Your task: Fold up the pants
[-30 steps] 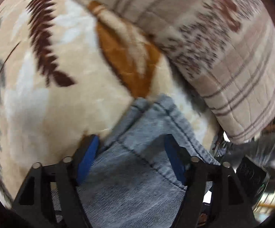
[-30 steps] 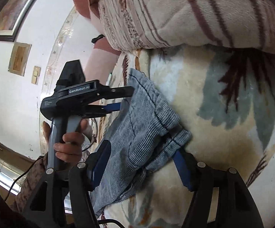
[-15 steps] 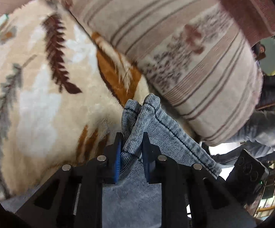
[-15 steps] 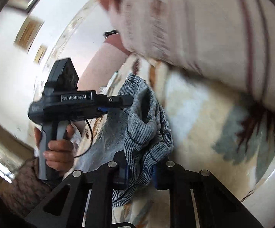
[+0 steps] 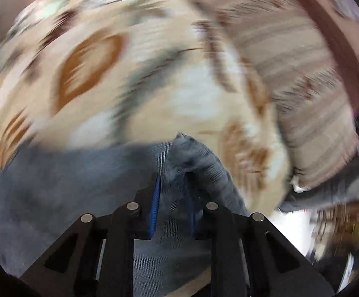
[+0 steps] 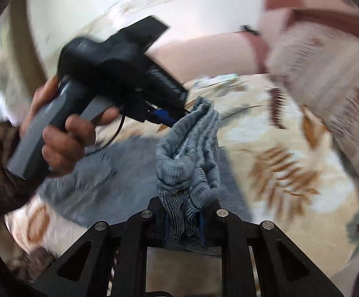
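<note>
Grippers, spread wide on either side of the pants' hem a second ago, are now both clamped on it and lifting. On the left, the left gripper (image 5: 172, 190) pinches a bunched corner of the pants (image 5: 196, 163); on the right, the right gripper (image 6: 183, 219) grips the other corner. Grey, ribbed denim hangs crumpled between them above the flat remainder on the blanket (image 6: 286, 173), so the first fold seems under way.

left claw (image 5: 172, 198) around pants (image 5: 194, 158)
</note>
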`<action>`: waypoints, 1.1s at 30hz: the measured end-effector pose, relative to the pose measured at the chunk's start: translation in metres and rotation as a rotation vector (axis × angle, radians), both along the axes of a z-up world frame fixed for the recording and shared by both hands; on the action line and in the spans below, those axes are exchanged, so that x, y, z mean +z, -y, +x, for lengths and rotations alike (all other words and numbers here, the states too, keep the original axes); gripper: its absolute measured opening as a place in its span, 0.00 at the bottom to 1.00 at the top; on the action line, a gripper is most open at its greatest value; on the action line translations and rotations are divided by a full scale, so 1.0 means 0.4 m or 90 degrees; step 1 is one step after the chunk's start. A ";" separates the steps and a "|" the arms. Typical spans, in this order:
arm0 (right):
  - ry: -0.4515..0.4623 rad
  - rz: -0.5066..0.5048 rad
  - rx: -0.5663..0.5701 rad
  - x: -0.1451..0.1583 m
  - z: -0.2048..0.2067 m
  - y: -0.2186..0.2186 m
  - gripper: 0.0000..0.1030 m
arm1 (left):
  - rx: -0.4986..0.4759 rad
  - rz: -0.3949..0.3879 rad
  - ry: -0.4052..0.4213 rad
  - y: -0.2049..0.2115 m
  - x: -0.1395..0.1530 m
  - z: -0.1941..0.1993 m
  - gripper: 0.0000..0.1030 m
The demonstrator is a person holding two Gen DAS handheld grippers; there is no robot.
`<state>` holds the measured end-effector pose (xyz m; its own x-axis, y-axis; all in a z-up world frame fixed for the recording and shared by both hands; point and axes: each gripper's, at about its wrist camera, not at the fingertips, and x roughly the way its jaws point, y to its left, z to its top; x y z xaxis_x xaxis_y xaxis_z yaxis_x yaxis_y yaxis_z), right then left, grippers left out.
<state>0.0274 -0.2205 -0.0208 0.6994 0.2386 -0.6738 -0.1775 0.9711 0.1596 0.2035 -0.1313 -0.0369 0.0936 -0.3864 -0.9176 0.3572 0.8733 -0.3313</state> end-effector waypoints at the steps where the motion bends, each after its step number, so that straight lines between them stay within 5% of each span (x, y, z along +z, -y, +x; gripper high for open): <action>1: -0.010 -0.007 0.015 -0.012 0.002 -0.027 0.20 | 0.029 0.013 -0.011 -0.036 -0.023 0.002 0.16; 4: -0.058 -0.064 0.073 -0.069 0.017 -0.157 0.31 | 0.133 0.030 -0.059 -0.187 -0.086 0.001 0.16; 8: -0.068 -0.125 0.103 -0.076 -0.004 -0.220 0.42 | 0.220 -0.022 -0.089 -0.306 -0.099 -0.033 0.17; 14: 0.015 0.007 0.106 0.077 -0.103 -0.077 0.65 | 0.252 -0.076 -0.084 -0.343 -0.075 -0.079 0.38; 15: 0.022 0.045 0.066 0.097 -0.095 -0.016 0.75 | 0.251 -0.091 -0.081 -0.333 -0.070 -0.091 0.46; 18: -0.028 0.126 -0.069 0.080 0.010 0.154 0.78 | 0.249 -0.108 -0.078 -0.289 -0.070 -0.115 0.58; 22: -0.138 0.231 -0.132 -0.021 0.170 0.270 0.63 | 0.263 -0.114 -0.120 -0.252 -0.111 -0.121 0.58; 28: -0.214 0.243 -0.080 -0.144 0.314 0.228 0.56 | 0.256 -0.166 -0.137 -0.201 -0.128 -0.114 0.65; 29: -0.225 0.230 -0.061 -0.150 0.334 0.213 0.23 | 0.251 -0.174 -0.138 -0.192 -0.126 -0.111 0.64; 30: -0.222 0.208 -0.047 -0.143 0.343 0.203 0.07 | 0.242 -0.177 -0.120 -0.175 -0.109 -0.102 0.43; 31: -0.204 0.202 -0.041 -0.127 0.339 0.204 0.07 | 0.226 -0.181 -0.104 -0.163 -0.093 -0.091 0.24; 33: -0.109 0.223 -0.037 -0.042 0.323 0.220 0.07 | 0.220 -0.173 -0.057 -0.153 -0.062 -0.071 0.23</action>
<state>0.1567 -0.3084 -0.0376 0.6027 0.4381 -0.6670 -0.0664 0.8605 0.5051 0.1752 -0.0700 -0.0618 0.1853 -0.5747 -0.7971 0.0189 0.8131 -0.5818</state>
